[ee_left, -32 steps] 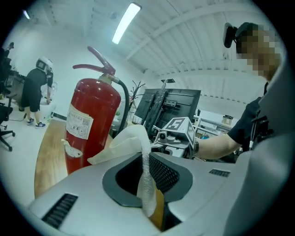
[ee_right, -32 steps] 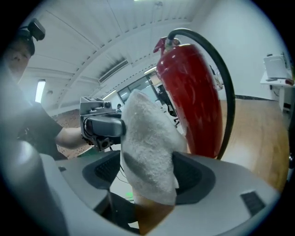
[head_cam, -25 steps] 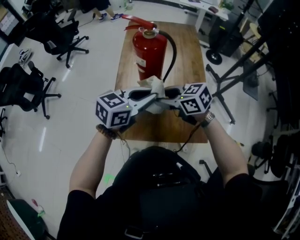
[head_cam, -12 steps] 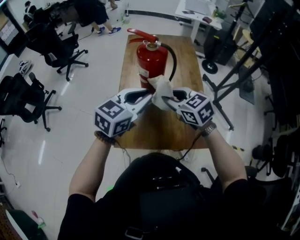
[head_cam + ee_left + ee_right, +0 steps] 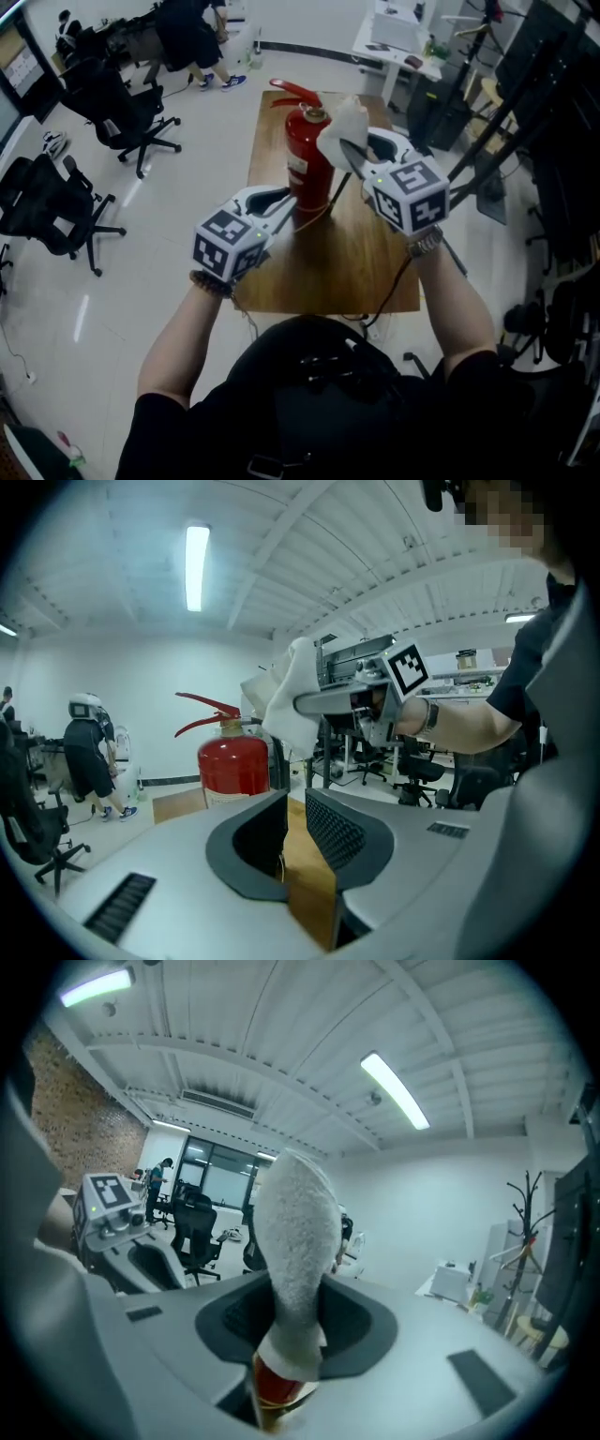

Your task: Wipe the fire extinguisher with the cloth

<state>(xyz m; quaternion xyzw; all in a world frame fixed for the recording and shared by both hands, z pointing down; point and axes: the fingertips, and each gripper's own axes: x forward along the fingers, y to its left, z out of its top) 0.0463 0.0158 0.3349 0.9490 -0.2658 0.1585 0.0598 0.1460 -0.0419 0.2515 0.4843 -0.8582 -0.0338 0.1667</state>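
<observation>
A red fire extinguisher with a black hose stands upright on the wooden table. My right gripper is raised beside the extinguisher's top and is shut on a white cloth. Its jaws have just been closing, with the cloth between them. In the right gripper view the cloth stands up out of the jaws, with the red extinguisher just below. My left gripper is lower, near the cylinder's left side. It is narrowly open, with nothing between its jaws. In the left gripper view the extinguisher is ahead.
Black office chairs stand on the pale floor to the left. A person is at the far back. A white desk and dark stands and equipment crowd the right side of the table.
My right gripper has risen with the cloth from in front of the extinguisher's base to beside its top. My left gripper has come away from the cloth and stays low.
</observation>
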